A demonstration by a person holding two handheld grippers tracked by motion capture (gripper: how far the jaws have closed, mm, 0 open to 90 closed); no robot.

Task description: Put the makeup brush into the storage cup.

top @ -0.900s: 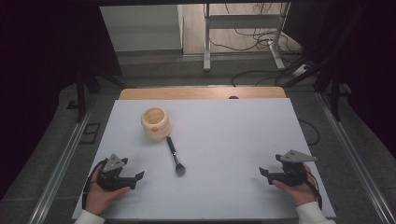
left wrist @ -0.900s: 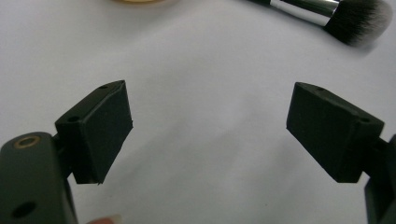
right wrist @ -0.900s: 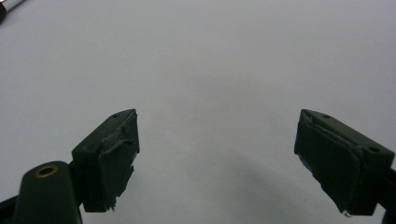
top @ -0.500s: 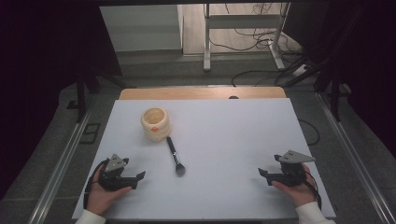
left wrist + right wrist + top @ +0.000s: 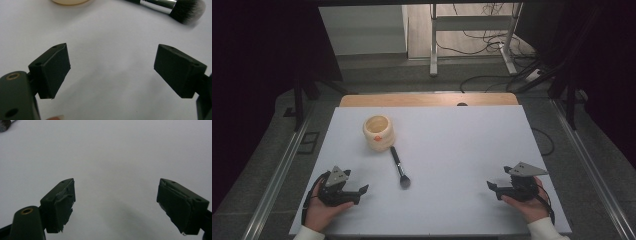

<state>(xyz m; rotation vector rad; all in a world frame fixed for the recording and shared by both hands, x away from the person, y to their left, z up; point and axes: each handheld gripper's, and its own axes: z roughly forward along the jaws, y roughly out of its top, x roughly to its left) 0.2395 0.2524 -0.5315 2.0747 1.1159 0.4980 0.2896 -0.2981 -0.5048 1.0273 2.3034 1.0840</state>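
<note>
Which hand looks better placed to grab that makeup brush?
Probably the left. The left gripper sits close to the makeup brush with open, empty jaws, and the bristles show just ahead in its own view. The right gripper, also open, rests farther away.

The white tabletop (image 5: 472,150) is the landmark. Along its far edge runs a strip of bare wood (image 5: 427,100) with a small dark spot (image 5: 462,104) on it. Beyond that, on the grey floor (image 5: 377,75), stands a metal frame with 2 pale legs (image 5: 432,45), and black cables (image 5: 484,37) lie tangled around it. A metal rail (image 5: 277,175) runs along the tabletop's left side, another (image 5: 597,175) along its right.
</note>
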